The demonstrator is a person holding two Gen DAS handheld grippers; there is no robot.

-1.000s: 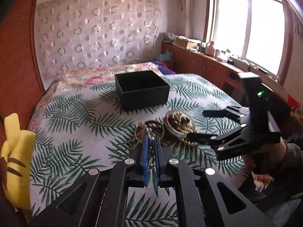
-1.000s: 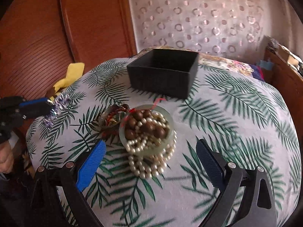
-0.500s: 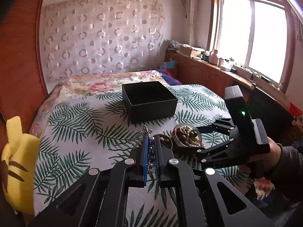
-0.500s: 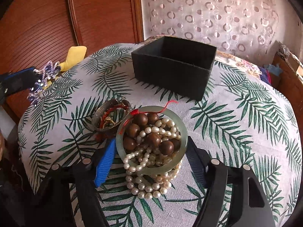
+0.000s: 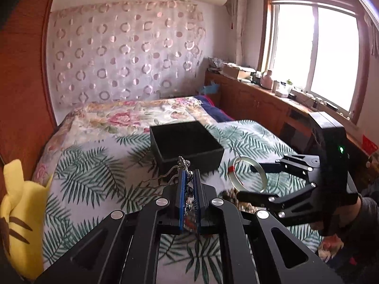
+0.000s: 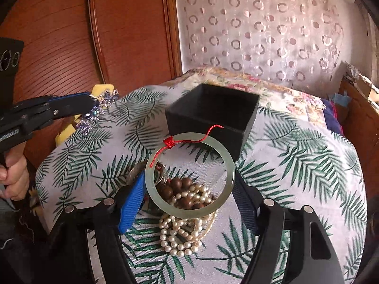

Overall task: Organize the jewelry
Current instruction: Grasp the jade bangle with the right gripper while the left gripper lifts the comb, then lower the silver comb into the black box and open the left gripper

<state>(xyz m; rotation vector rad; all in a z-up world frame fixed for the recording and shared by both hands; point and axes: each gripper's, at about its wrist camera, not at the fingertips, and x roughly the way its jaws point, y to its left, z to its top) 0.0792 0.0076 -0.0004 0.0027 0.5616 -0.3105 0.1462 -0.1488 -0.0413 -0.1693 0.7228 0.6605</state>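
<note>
1. The bedspread (image 6: 296, 156) is white with a green palm-leaf print.
2. Farther back, a quilt (image 5: 132, 118) shows pink and yellow flowers on cream.
3. The box (image 6: 213, 116) is plain matte black.
4. The bangle (image 6: 189, 209) is pale jade green, tied with a red cord (image 6: 169, 142).
5. The pearl strand (image 6: 180, 239) is creamy white; the wooden beads (image 6: 180, 187) are dark brown.
6. The hair comb (image 6: 99, 111) sparkles with purple and blue stones on silver.
7. The right gripper (image 6: 189, 201) is black with blue finger pads (image 6: 132, 203); the left gripper (image 5: 189, 184) matches.
8. The curtain (image 6: 272, 28) is sheer white with pink rings and dots.
9. The plush toy (image 5: 21, 224) is yellow with brown stripes.
10. The wall panelling (image 6: 59, 35) is reddish-brown wood.
</note>
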